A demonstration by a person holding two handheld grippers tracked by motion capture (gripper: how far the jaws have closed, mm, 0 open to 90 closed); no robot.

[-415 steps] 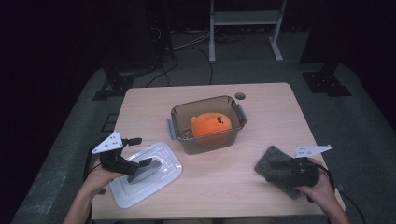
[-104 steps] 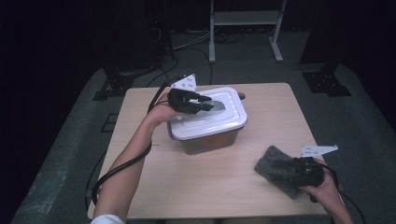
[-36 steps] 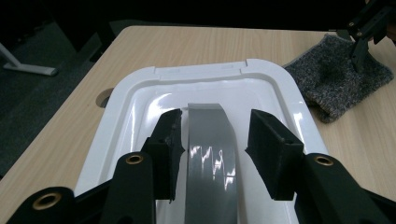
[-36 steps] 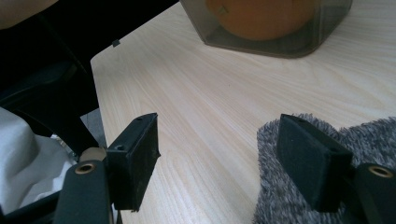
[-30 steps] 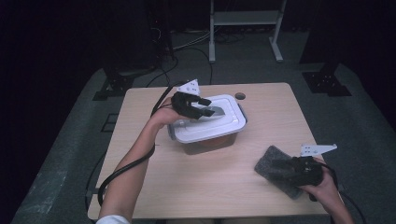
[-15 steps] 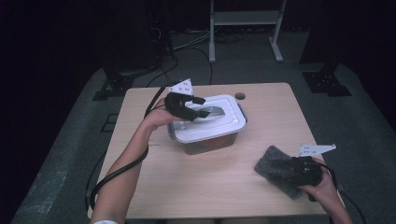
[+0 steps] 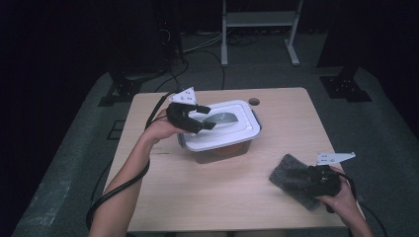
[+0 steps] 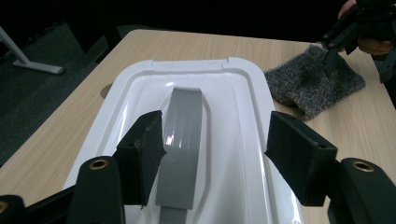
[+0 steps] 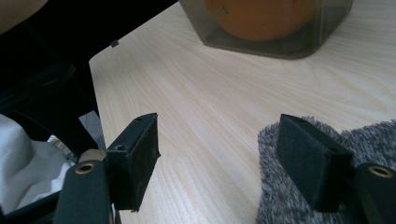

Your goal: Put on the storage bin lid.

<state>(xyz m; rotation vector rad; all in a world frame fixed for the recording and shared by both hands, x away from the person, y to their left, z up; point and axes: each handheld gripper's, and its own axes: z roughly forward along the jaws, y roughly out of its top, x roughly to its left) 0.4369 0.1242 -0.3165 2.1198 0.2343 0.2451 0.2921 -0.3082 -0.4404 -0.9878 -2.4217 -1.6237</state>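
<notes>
- Since the white lid (image 7: pixel 225 124) already sits square on the clear container (image 7: pixel 223 150) near the middle of the table (image 7: pixel 212 197), the left gripper (image 8: pixel 212 158) looks to be letting go; its jaws have just been opening and now stand apart on either side of the lid's grey handle strip (image 8: pixel 180 140), pressing on nothing.
- Through the container's wall the orange thing (image 9: pixel 261 16) shows inside, so the lid seems meant to shut it in; whether the rim is clipped all round I cannot tell.
- Over at the table's near right corner, the right gripper (image 9: pixel 217 154) rests with jaws spread, one pad on the grey cloth (image 7: pixel 296 180), the other over bare wood; it looks parked there, out of the left hand's way.
</notes>
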